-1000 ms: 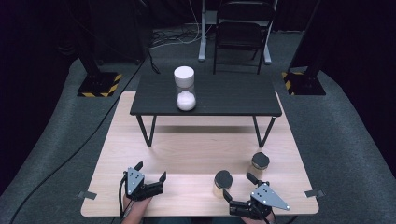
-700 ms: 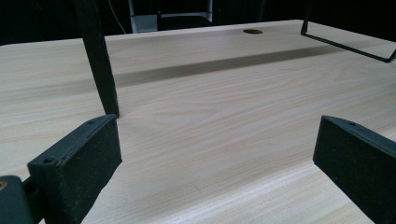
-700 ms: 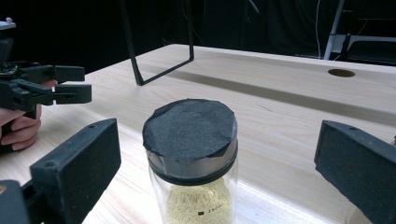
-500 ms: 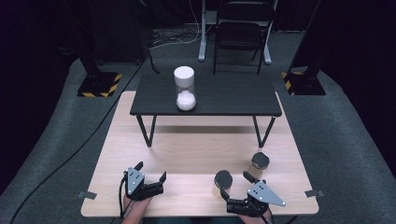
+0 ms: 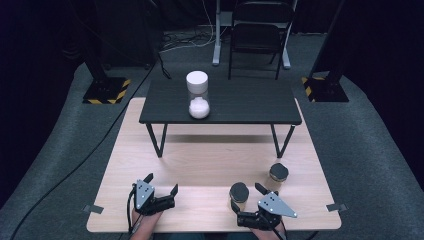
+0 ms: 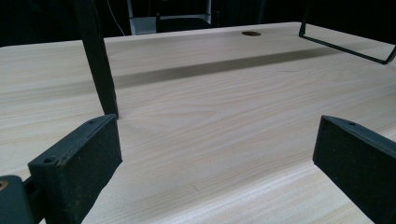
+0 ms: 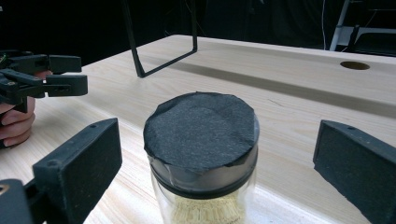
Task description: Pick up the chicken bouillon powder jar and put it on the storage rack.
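The right gripper (image 5: 248,196) has swung toward the near jar (image 5: 239,192) since a second ago: its grey plate now points away from the jar, and its jaws stand wide to either side of the dark lid, not touching it. In the right gripper view the jar (image 7: 201,154) sits centred between the open jaws, pale contents showing below the lid. A second lidded jar (image 5: 278,172) stands just beyond, nearer the right edge of the wooden bench (image 5: 210,165).

The left gripper (image 5: 161,184) has not moved; it rests near the front-left corner, jaws wide over bare wood.

Judgement: the approach to the near jar is almost complete; closing on it appears to be the next step.
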The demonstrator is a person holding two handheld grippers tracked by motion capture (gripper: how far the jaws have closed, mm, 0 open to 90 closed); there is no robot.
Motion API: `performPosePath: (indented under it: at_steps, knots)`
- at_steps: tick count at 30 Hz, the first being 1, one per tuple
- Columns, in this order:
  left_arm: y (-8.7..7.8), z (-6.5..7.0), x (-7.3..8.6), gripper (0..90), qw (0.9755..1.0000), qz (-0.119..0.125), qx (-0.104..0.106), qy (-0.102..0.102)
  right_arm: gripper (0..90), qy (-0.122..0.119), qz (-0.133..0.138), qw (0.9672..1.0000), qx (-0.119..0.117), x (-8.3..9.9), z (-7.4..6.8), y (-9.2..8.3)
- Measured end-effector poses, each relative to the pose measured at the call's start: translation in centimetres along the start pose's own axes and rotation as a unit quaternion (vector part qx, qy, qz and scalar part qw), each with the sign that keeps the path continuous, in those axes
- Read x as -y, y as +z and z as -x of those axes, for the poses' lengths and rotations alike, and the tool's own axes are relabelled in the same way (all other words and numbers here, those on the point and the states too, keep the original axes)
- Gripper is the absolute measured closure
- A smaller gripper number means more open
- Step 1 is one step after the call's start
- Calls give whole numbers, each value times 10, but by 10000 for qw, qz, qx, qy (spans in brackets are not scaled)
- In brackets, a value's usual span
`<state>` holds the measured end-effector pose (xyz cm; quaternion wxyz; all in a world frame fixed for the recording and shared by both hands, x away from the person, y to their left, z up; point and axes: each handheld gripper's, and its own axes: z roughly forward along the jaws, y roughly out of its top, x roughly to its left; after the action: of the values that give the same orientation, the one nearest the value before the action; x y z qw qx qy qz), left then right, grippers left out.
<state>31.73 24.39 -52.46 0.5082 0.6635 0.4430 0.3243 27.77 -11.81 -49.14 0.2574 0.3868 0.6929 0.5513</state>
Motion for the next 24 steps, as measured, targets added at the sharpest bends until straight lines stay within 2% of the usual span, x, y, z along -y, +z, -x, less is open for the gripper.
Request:
performPosePath:
  at_steps: [8,13,17,21,24]
  knots:
    - [0,-1,0,8,10000,6,0,-23,26,-35,-27,10000,-47,1,-1,7]
    - [0,0,0,8,10000,14,4,-19,45,10,-32,9999,-153,2,-1,11]
    - [0,-1,0,8,10000,30,27,-70,82,8,-33,9999,-165,1,-1,12]
    - [0,-1,0,8,10000,23,26,-38,212,-13,-39,10000,-47,1,-1,13]
    - [0,-1,0,8,10000,24,29,-43,329,-37,-85,9999,-135,1,-2,13]
